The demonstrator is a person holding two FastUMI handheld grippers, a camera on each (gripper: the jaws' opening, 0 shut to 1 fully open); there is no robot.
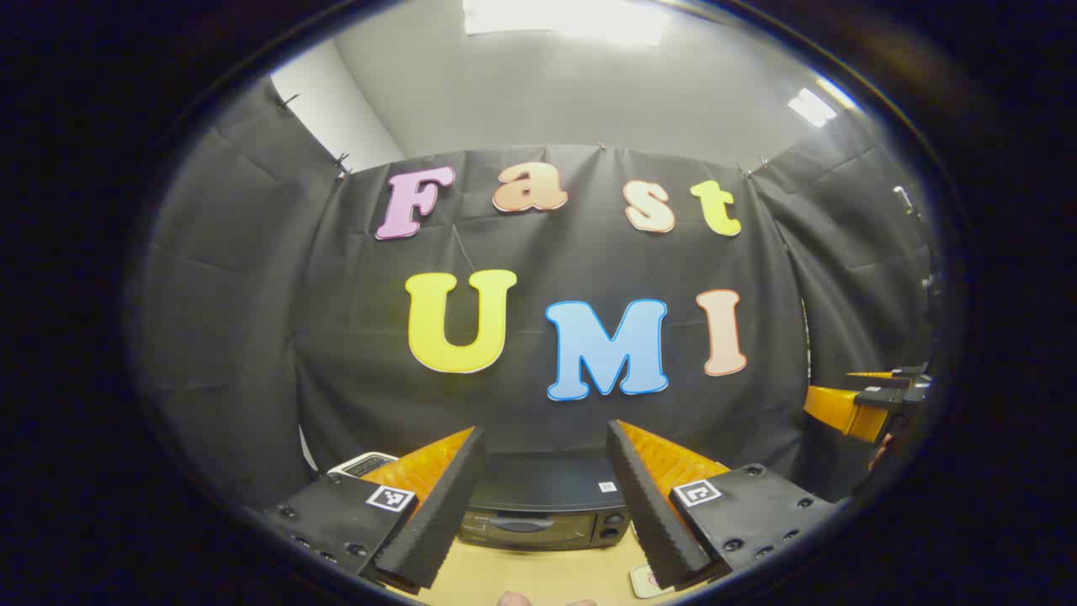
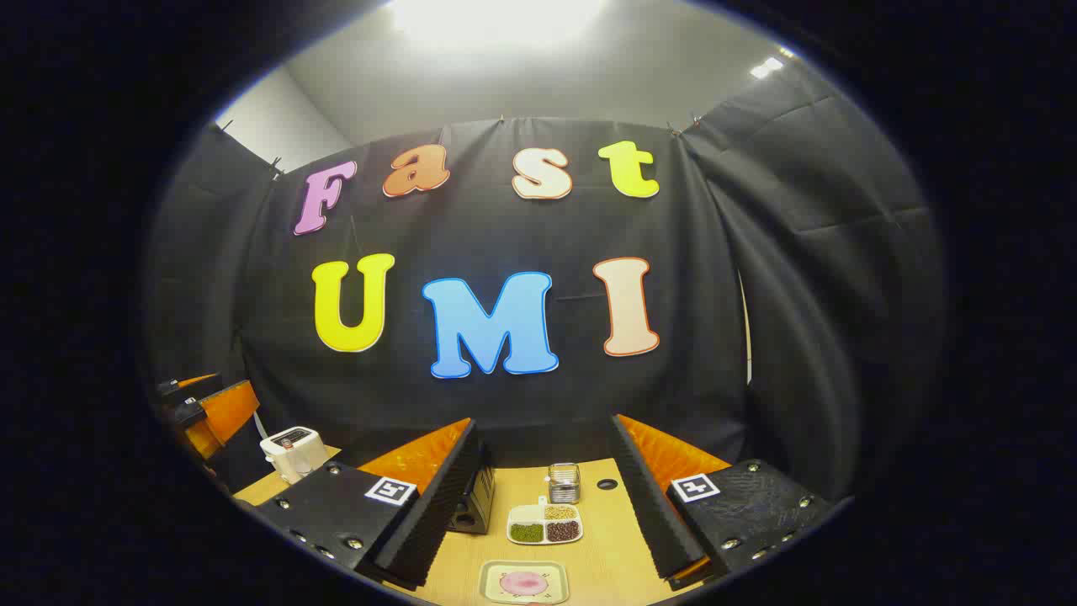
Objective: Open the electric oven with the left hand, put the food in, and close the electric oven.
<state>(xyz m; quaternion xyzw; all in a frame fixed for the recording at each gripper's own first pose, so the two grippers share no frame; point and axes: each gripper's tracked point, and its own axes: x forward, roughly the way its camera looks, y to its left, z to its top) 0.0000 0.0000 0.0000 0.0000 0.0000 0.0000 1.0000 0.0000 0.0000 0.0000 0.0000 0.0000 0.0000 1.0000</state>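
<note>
The left gripper [image 1: 545, 497] was held above the near edge of the table [image 1: 538, 576] with its fingers spread wide and nothing between them. Straight ahead, framed in the gap between those fingers, stood the electric oven [image 1: 543, 509], a dark box set against the booth's black wall, its door closed with the handle across the front and two knobs at its right side. A white toaster [image 1: 363, 464] showed just behind the left finger, to the oven's left. At the far right edge of the left gripper view the right gripper [image 1: 871, 400] hung at about the same height, well apart from the oven.

In the right gripper view the right gripper [image 2: 545, 497] was likewise released, fingers apart and holding nothing. On the table [image 2: 606, 555] beneath it lay the food: a small tray with a pink item [image 2: 523, 582] nearest the camera, then a divided dish of beans and grains [image 2: 545, 523], and behind that a small glass jar [image 2: 564, 482]. The oven's right end [image 2: 473, 501] peeked out beside the left finger, near the divided dish, and the toaster [image 2: 292, 450] stood farther left, with the left gripper [image 2: 202, 412] at the view's left edge
</note>
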